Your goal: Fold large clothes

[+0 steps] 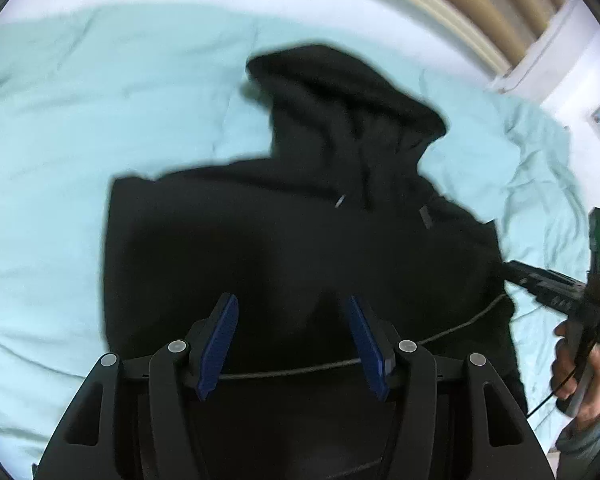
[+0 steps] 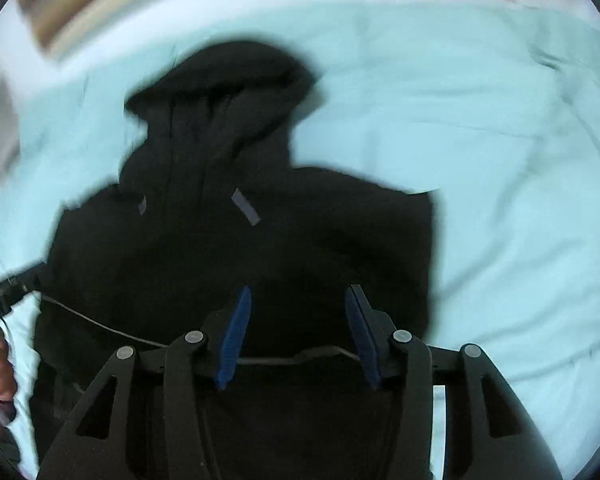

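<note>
A black hooded jacket (image 1: 300,240) lies flat on a light blue bed sheet (image 1: 80,140), hood pointing away; it also shows in the right wrist view (image 2: 240,248). Its sides look folded inward, giving a squarish body. My left gripper (image 1: 290,304) hovers above the jacket's near part, jaws open and empty, blue pads (image 1: 220,340) apart. My right gripper (image 2: 298,296) hovers above the jacket too, open and empty, blue pads (image 2: 236,332) apart. In the left wrist view the right gripper's body (image 1: 560,292) shows at the right edge, held by a hand.
The light blue sheet (image 2: 500,160) spreads wide around the jacket, rumpled at the right in the left wrist view (image 1: 540,160). A beige slatted headboard or wall (image 1: 480,8) runs behind the bed. A thin cable (image 1: 440,336) crosses the jacket.
</note>
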Motion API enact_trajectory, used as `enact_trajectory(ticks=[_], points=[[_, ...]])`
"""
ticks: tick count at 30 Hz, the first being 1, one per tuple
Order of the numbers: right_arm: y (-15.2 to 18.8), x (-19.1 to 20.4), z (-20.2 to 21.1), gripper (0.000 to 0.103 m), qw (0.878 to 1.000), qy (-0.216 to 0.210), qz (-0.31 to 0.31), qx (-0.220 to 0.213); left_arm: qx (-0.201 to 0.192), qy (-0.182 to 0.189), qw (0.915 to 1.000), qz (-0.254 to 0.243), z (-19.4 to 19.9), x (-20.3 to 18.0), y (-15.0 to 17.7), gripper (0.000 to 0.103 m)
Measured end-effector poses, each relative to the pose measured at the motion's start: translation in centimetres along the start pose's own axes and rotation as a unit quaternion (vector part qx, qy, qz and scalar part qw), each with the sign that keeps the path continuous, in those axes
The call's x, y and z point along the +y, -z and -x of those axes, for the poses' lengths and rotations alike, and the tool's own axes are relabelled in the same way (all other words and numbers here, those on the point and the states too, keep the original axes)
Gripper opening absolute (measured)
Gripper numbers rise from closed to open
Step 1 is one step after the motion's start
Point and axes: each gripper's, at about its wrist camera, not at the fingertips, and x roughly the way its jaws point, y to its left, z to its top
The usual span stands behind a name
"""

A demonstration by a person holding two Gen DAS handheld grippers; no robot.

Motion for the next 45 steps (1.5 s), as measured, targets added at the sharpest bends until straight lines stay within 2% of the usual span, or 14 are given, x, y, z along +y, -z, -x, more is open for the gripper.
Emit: enact_trajectory(ticks=[2, 5, 8, 11, 14, 18, 20, 23, 26, 28, 32, 36, 40, 45], points=[[0.3, 0.7, -5.3, 0.051, 0.998, 0.001, -0.002, 0.061, 0.036, -0.02, 0.9991, 0.006, -2.7, 0.4, 0.2, 0.058], [0.7, 0.5, -7.6, 0.05, 0.998, 0.0, -0.004, 0.066, 0.042, -0.04, 0.9983, -0.012, -4.3, 0.3, 0.4, 0.058], [0.4, 1.0, -7.2, 0.05, 0.997, 0.012, 0.007, 0.07, 0.038, -0.043, 0.9982, -0.015, -4.1, 0.0, 0.3, 0.059], [0.4, 0.9, -5.6, 0.05, 0.998, 0.004, 0.01, 0.064, 0.026, -0.026, 0.9993, -0.009, -2.2, 0.2, 0.6, 0.059], [1.2, 0.3, -2.2, 0.05, 0.999, -0.025, -0.004, 0.033, 0.005, -0.013, 0.9998, -0.016, 1.3, 0.7, 1.8, 0.059], [3.1, 0.7, 0.4, 0.051, 1.0, -0.011, 0.017, 0.01, -0.005, -0.008, 0.9997, -0.021, 4.4, 1.7, 3.8, 0.059], [4.0, 1.4, -0.2, 0.051, 0.999, 0.007, 0.036, 0.017, 0.014, -0.017, 0.9997, -0.014, 3.9, 2.7, 5.0, 0.059], [5.9, 0.5, -2.6, 0.051, 0.996, 0.038, 0.054, 0.054, 0.04, -0.033, 0.9986, -0.015, 1.2, 3.7, 6.3, 0.058], [6.3, 0.2, -3.5, 0.052, 0.996, 0.041, 0.036, 0.074, 0.044, -0.055, 0.9954, -0.065, 0.0, 2.9, 6.7, 0.059], [5.8, 0.4, -3.2, 0.052, 0.995, 0.046, 0.043, 0.081, 0.048, -0.06, 0.9946, -0.071, 0.8, 2.4, 6.1, 0.059], [4.2, 0.4, -1.0, 0.052, 0.997, 0.025, 0.042, 0.067, 0.007, -0.042, 0.9962, -0.077, 4.2, 1.7, 4.5, 0.06], [0.5, 0.0, 1.9, 0.052, 0.999, 0.002, 0.03, 0.01, -0.055, -0.014, 0.9955, -0.076, 6.3, 0.8, -0.6, 0.06], [-5.4, -1.1, 2.3, 0.052, 0.999, -0.015, -0.008, -0.047, -0.097, 0.02, 0.9945, -0.035, 5.3, 1.3, -7.8, 0.06], [-12.2, -2.0, -0.4, 0.052, 0.993, -0.053, -0.068, -0.082, -0.109, 0.024, 0.9937, -0.011, 1.3, 2.0, -14.7, 0.06]])
